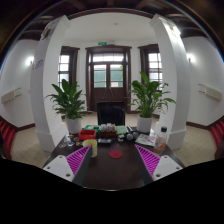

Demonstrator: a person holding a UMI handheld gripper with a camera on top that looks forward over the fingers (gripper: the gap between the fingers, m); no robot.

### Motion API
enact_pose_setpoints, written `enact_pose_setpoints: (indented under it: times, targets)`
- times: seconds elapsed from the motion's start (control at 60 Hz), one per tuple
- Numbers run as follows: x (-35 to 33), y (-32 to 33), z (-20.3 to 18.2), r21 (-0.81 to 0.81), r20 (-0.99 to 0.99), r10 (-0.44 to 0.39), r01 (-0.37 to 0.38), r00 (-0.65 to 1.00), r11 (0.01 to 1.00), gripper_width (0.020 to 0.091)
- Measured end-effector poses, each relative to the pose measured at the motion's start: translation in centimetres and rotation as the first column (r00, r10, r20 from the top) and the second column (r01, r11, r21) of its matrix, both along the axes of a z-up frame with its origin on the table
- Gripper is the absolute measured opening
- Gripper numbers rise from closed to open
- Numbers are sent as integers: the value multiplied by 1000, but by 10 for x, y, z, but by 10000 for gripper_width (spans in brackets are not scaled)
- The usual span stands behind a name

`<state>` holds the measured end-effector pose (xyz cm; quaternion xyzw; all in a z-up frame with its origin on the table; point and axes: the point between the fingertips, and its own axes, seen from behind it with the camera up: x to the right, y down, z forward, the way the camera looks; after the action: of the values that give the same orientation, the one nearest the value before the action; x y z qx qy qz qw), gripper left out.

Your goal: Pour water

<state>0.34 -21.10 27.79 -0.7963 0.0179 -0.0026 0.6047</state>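
Observation:
My gripper [112, 163] is open above a dark table [112, 172], with nothing between its fingers. The magenta pads [76, 160] stand wide apart at either side. A pale yellow cup [91, 148] stands just ahead of the left finger. Further ahead, between the fingers, a small red round disc [116, 154] lies flat on the table. Beyond the right finger stands a clear bottle [162, 138]; I cannot tell what is in it.
Several small things, among them a red box [87, 133], crowd the table's far end. Two potted plants [68, 100] and white columns [172, 75] flank a dark wooden door [108, 75] at the back of the hall.

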Motion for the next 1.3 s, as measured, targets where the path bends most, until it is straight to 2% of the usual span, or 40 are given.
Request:
enact_pose_setpoints:
  times: [0.167,0.383,0.567,0.733,0.9,1.05,1.133,1.2,1.217,1.25,1.3]
  targets:
    - [23,5,-12,17,27,-19,18,999,1000,855]
    - [80,16,-62,30,13,-36,35,999,999,855]
    - [147,39,-108,32,70,-105,103,992,994,852]
    - [200,79,-144,10,22,-139,139,990,990,852]
    - [246,136,-146,74,20,-137,135,990,988,843]
    - [254,181,-151,82,23,-92,90,995,993,839]
    - [260,195,-152,104,39,-86,82,995,991,798]
    - [264,202,-151,119,53,-97,90,994,989,728]
    - [263,204,-150,125,53,-92,85,994,989,639]
    - [264,208,-149,136,50,-93,85,994,987,522]
    - [260,209,-149,137,61,-82,73,995,988,489]
